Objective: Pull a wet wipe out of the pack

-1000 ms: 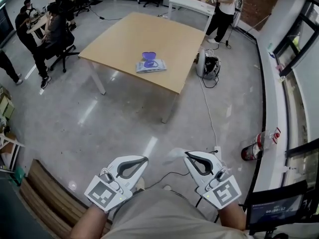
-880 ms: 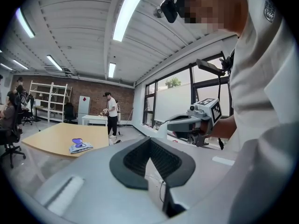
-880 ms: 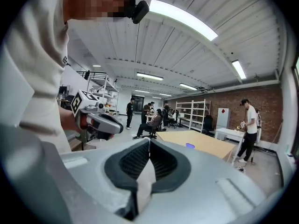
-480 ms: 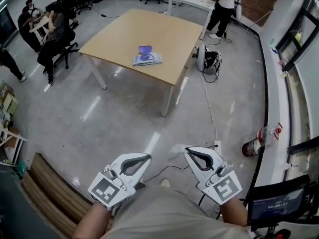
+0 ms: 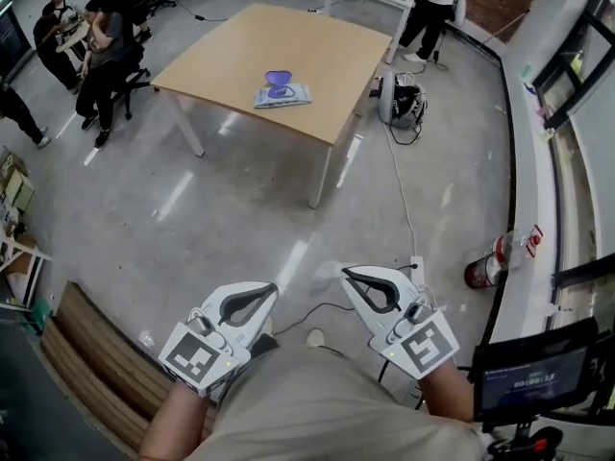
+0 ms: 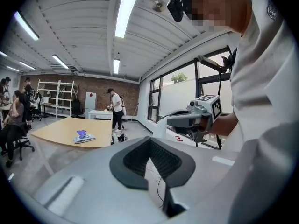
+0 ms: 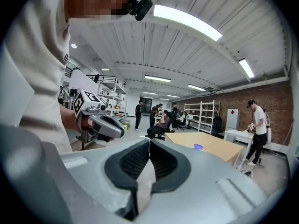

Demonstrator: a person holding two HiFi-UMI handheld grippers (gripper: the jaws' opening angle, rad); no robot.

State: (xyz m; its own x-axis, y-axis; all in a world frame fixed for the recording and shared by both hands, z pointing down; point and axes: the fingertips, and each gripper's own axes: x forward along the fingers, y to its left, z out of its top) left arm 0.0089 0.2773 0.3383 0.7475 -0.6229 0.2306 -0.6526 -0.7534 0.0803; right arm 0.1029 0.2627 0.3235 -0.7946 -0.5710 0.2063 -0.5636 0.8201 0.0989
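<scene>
Ahead, a wipe pack (image 5: 282,94) lies on a wooden table (image 5: 327,51) over glossy grey floor (image 5: 240,229).

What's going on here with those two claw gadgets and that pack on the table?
A person holds a two-jaw gripper in each hand, standing on the floor well back from the wooden table. The right gripper is shut on a pale wet wipe that hangs from its tips. The left gripper is shut and empty. The wipe pack lies on the table, its purple lid flipped open. So a wipe appears to be out of the pack already.
</scene>
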